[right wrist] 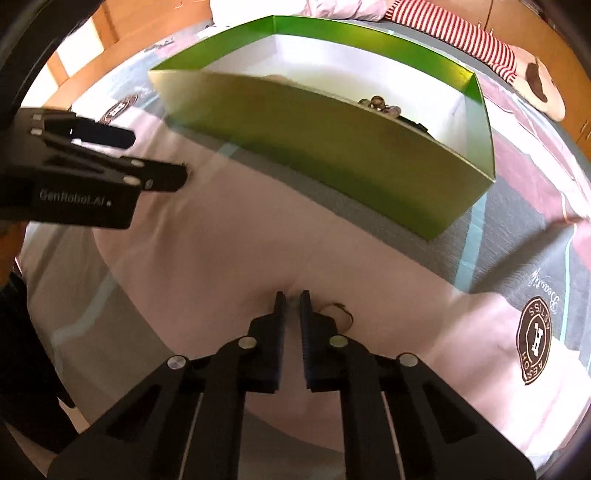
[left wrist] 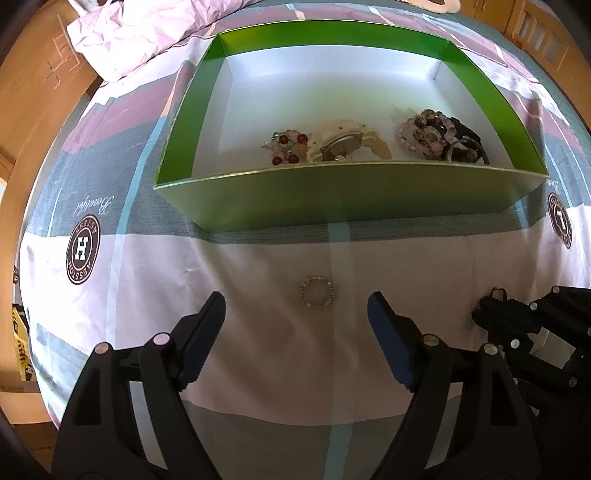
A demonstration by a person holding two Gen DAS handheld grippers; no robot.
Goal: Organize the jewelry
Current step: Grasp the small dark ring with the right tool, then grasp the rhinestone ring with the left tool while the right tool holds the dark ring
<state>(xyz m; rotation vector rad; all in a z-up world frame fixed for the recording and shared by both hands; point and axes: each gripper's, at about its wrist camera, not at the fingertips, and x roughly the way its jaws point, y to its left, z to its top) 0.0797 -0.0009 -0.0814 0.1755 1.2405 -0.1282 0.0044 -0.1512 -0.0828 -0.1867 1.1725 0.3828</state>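
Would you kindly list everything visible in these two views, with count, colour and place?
box: one, green outside, white inside, on the bedsheet.
beaded bracelets: two, red-and-pale and pink-and-dark, inside the box.
watch: one, cream strap, inside the box, between the bracelets.
dark item: one, black, at the box's right end; kind unclear.
ring: one, silvery, on the sheet ahead of the left gripper.
small loop: one, dark, beside the right gripper's fingers.
bedsheet: one, pink, grey and white, logo badges.
quilt: one, pink, behind the box.
left gripper: black, open.
right gripper: black, shut.
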